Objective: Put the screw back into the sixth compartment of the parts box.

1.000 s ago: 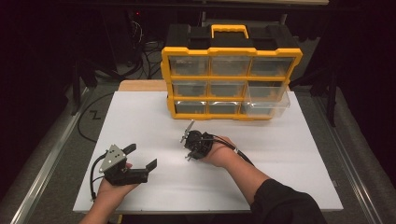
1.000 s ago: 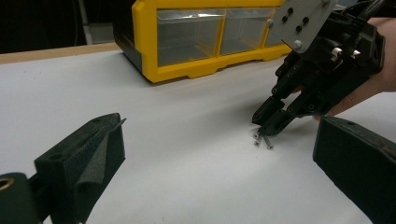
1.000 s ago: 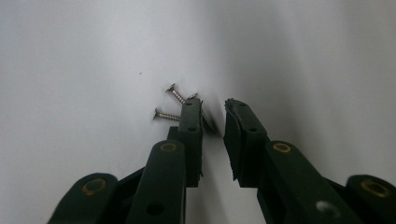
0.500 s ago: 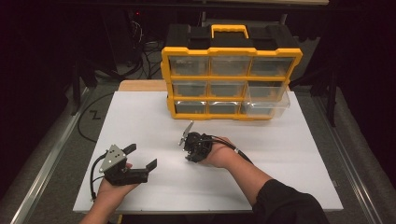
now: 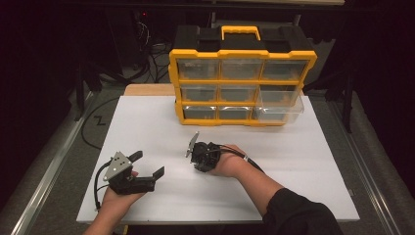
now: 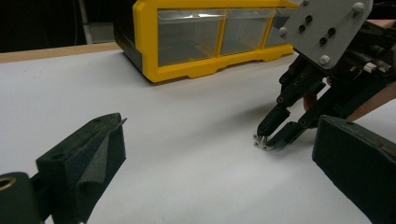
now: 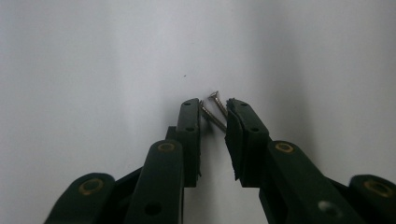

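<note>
Two small silver screws [image 7: 213, 116] lie crossed on the white tabletop [image 5: 147, 117]. My right gripper [image 7: 212, 110] points down at them, its jaws having just closed in, and one screw spans the narrow gap from pad to pad. In the left gripper view the right gripper [image 6: 264, 141] touches the table with the screws [image 6: 258, 142] at its tips. In the high view the right gripper [image 5: 197, 165] sits at mid-table in the person's hand. My left gripper [image 5: 147, 164] rests near the front left, jaws wide apart and empty [image 6: 219, 154].
A yellow and black drawer organizer [image 5: 242, 83] stands at the back of the table, also seen in the left gripper view [image 6: 196, 42]. Its lower right clear drawer [image 5: 280, 110] is pulled out. Cables [image 5: 147, 39] and dark floor surround the table.
The right gripper has shifted only slightly over the same spot. The left gripper has stayed where it was.
</note>
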Demonstrator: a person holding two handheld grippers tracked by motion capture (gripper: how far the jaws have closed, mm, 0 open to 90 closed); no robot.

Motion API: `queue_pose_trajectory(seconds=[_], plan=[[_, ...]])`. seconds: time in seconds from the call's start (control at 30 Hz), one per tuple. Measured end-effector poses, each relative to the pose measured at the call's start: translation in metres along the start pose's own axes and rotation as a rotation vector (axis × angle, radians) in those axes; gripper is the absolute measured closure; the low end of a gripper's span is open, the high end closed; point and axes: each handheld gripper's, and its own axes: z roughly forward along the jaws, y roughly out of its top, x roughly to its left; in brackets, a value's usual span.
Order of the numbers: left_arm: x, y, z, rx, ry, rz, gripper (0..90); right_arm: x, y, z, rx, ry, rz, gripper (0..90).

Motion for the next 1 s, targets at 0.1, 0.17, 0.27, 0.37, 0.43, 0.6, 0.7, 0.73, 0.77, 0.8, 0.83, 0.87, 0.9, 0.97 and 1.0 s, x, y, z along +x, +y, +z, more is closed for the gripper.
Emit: queue_pose_trajectory(seconds=[0.1, 0.17, 0.27, 0.37, 0.43, 0.6, 0.7, 0.73, 0.77, 0.8, 0.83, 0.87, 0.9, 0.97, 1.0], plan=[[0.0000, 0.0000, 0.0000, 0.001, 0.000, 0.000, 3.3, 0.0010, 0.0007, -0.0006, 0.000, 0.005, -0.016, 79.0], [-0.0001, 0.0000, 0.0000, 0.000, -0.001, 0.001, 3.4, 0.0011, 0.0016, -0.0023, -0.011, -0.006, -0.008, 75.9], [-0.0002, 0.0000, 0.0000, 0.000, -0.001, 0.000, 3.4, -0.0003, 0.0031, -0.0035, -0.015, -0.013, -0.007, 75.0], [0.0001, 0.0000, -0.0002, 0.001, -0.001, -0.001, 3.6, 0.0004, 0.0030, 0.0005, -0.010, -0.007, -0.012, 75.1], [0.0002, 0.0001, -0.0003, 0.001, 0.000, -0.002, 3.6, 0.0013, 0.0034, 0.0011, -0.011, -0.014, -0.008, 75.5], [0.0002, 0.0001, -0.0005, 0.000, -0.001, -0.002, 3.6, 0.0001, 0.0024, -0.0001, 0.006, 0.009, 0.004, 83.2], [0.0003, 0.0001, -0.0006, -0.001, -0.001, -0.003, 3.7, 0.0014, 0.0014, -0.0006, 0.022, 0.020, -0.005, 84.4], [0.0003, 0.0001, -0.0006, 0.000, -0.001, -0.003, 3.7, 0.0014, 0.0014, -0.0016, 0.014, 0.019, -0.001, 84.4], [0.0002, 0.0000, -0.0005, 0.000, -0.001, -0.003, 3.7, 0.0004, 0.0016, -0.0029, 0.003, 0.015, -0.006, 84.4], [0.0001, 0.0001, -0.0004, 0.000, -0.002, -0.002, 3.7, 0.0003, 0.0017, -0.0041, -0.009, 0.008, 0.003, 83.8], [-0.0001, 0.0001, -0.0004, 0.000, -0.002, -0.003, 3.7, -0.0008, 0.0020, -0.0051, -0.020, 0.000, 0.000, 83.3], [-0.0001, 0.0001, -0.0004, 0.001, -0.002, -0.002, 3.7, -0.0009, 0.0023, -0.0060, -0.022, -0.004, 0.008, 82.2], [0.0000, 0.0000, -0.0004, 0.001, -0.002, -0.002, 3.7, -0.0012, 0.0022, -0.0055, -0.031, -0.008, 0.004, 80.7], [0.0002, 0.0000, -0.0004, 0.001, -0.002, -0.003, 3.7, -0.0011, 0.0024, -0.0039, -0.026, -0.006, 0.008, 75.8], [0.0003, 0.0000, -0.0005, 0.001, -0.001, -0.004, 3.7, -0.0018, 0.0025, -0.0023, -0.031, -0.007, -0.002, 74.1]])
